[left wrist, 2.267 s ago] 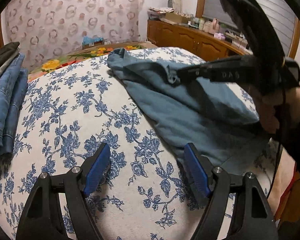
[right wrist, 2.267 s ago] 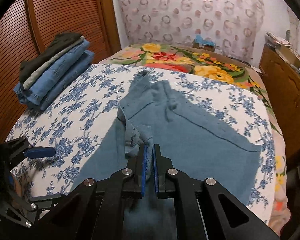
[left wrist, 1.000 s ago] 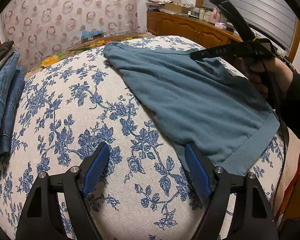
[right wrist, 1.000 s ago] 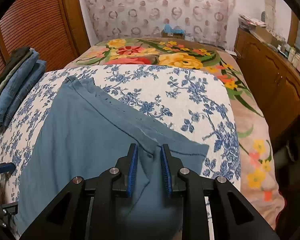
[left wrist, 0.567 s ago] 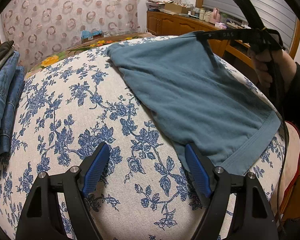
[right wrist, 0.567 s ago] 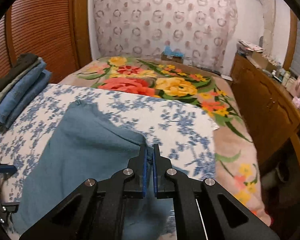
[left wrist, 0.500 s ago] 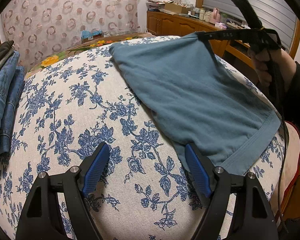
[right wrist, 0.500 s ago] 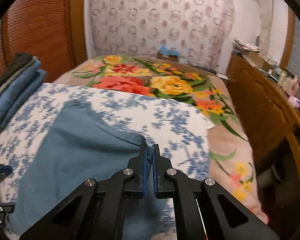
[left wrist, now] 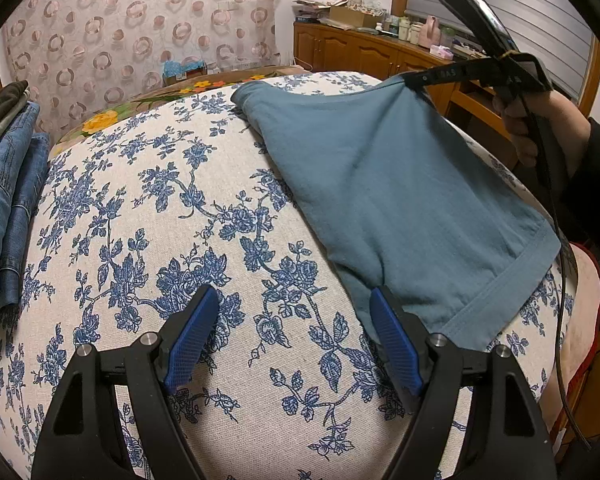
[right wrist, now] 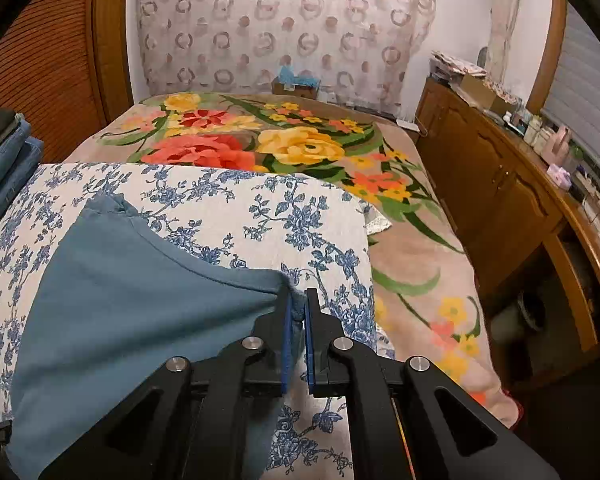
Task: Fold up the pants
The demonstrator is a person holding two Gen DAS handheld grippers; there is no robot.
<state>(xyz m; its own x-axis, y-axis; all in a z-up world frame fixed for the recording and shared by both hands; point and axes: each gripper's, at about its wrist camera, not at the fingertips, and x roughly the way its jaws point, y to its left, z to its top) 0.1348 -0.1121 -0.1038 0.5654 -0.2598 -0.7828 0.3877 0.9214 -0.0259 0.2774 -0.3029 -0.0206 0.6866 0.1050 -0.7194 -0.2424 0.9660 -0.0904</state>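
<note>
The teal pants (left wrist: 388, 184) lie on a white cloth with blue flowers (left wrist: 160, 208) spread over the bed. My right gripper (right wrist: 297, 312) is shut on a corner of the pants (right wrist: 140, 296) and holds that corner up off the bed, so the fabric slopes down from it. In the left wrist view the right gripper (left wrist: 414, 79) is at the upper right, held by a hand (left wrist: 540, 124). My left gripper (left wrist: 292, 320) stands open low over the cloth, its right pad by the near hem of the pants, nothing between its fingers.
A stack of folded jeans (left wrist: 8, 200) lies at the left edge of the bed. A floral blanket (right wrist: 284, 148) covers the far part of the bed. A wooden cabinet (right wrist: 512, 200) with clutter on top runs along the right wall.
The right gripper closed on the pants' corner and lifted it up and to the right, pulling the fabric taut. The left gripper stayed where it was, open.
</note>
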